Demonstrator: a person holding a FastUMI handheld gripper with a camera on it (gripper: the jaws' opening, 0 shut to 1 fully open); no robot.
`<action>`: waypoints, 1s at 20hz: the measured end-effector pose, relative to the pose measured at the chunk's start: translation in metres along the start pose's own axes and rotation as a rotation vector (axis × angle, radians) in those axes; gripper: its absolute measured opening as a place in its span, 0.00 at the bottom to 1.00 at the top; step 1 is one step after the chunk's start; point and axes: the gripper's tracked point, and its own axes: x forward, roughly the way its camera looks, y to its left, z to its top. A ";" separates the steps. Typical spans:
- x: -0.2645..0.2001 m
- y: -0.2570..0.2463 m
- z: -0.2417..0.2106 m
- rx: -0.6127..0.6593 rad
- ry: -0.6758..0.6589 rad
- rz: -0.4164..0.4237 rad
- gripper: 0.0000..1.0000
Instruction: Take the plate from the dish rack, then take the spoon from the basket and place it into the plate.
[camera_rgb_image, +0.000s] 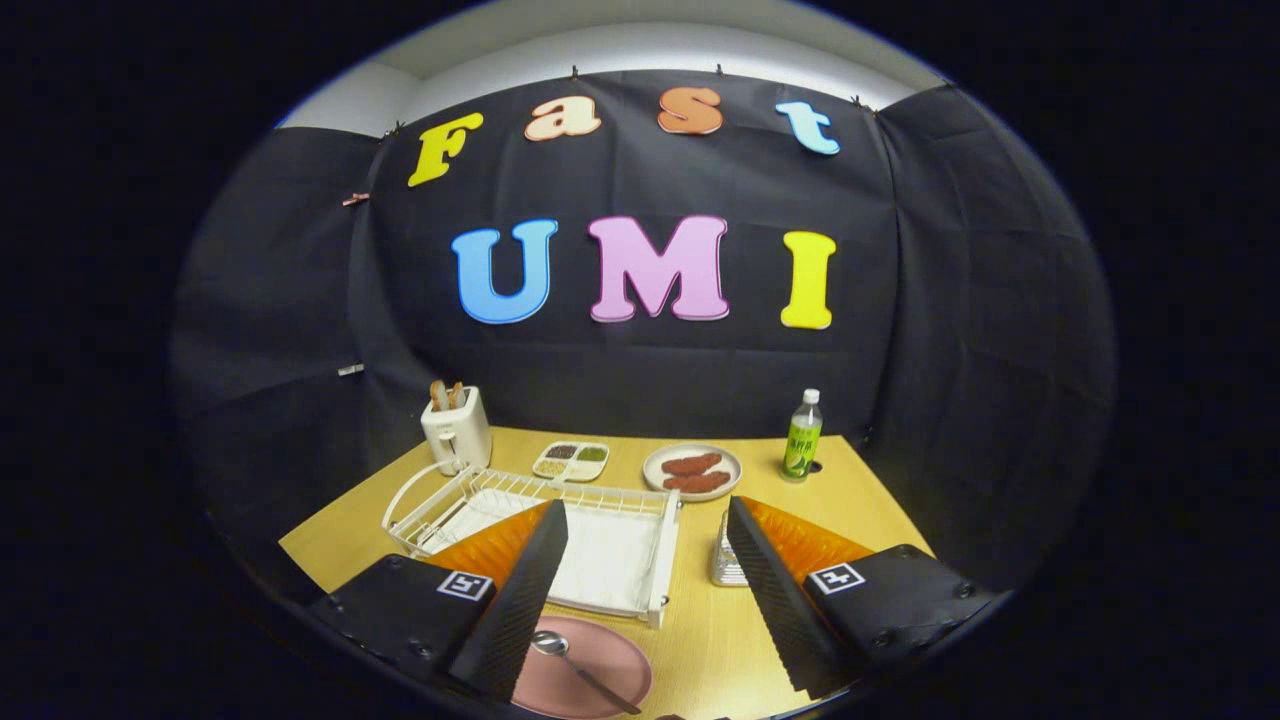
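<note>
The gripper (648, 585) is wide open and holds nothing. Between its fingers, close in, the spoon (580, 668) lies on the pink plate (585, 678) beside the left finger. The task looks done. The risk now is a careless pull-back: that finger could clip the handle and flip the spoon out. Beyond stands the rack (560, 528), and the basket (727, 560) by the right finger.
</note>
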 end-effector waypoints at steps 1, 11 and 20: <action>-0.005 -0.003 0.020 0.001 -0.038 -0.015 0.98; -0.062 -0.067 0.085 0.012 -0.179 -0.243 0.98; -0.053 -0.081 0.068 0.094 -0.147 -0.268 0.98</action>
